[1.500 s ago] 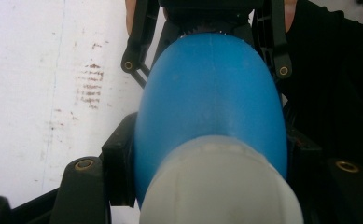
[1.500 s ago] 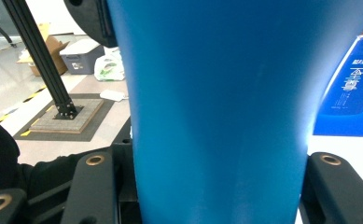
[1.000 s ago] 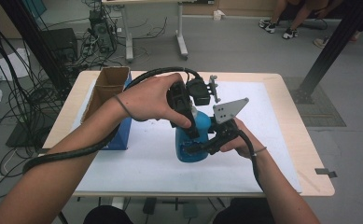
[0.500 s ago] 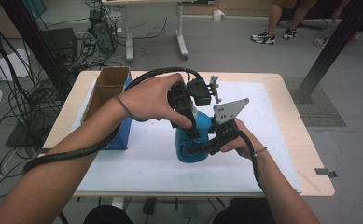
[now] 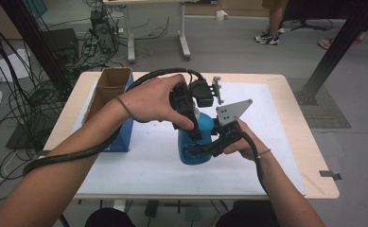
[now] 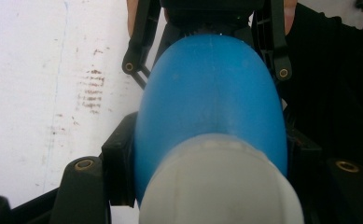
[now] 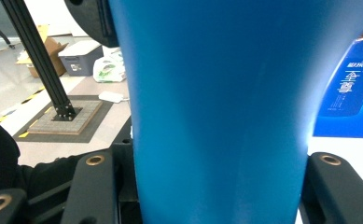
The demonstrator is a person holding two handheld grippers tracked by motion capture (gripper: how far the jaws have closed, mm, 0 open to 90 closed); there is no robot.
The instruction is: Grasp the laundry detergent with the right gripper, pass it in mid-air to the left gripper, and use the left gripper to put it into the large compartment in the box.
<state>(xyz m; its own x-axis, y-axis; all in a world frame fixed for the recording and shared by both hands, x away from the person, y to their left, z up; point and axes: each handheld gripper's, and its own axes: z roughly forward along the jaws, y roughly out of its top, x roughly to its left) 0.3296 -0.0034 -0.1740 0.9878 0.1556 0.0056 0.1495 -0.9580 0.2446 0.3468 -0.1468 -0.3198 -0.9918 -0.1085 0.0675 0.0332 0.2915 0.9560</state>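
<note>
Plainly, the blue bottle (image 5: 193, 142) stood upright near the middle of the white-covered worktop (image 5: 267, 156), its long axis vertical, and both claws already had it. The left claw (image 5: 191, 130) came down from above and clamped the upper part; in the left gripper view the bottle's blue shoulder (image 6: 212, 98) and whitish cap (image 6: 221, 182) lay straight ahead between the 2 black jaws, the cap nearest the camera. The right claw (image 5: 198, 150) reached in level from the person's right and gripped the lower body; in the right gripper view the blue wall (image 7: 221, 116) sat pinched between its jaws. So the 2 grips were stacked along 1 axis, top and bottom. Any twist or pull on the cap would probably turn on that alignment. A blue carton (image 5: 120, 137) stood well to the left.
</note>
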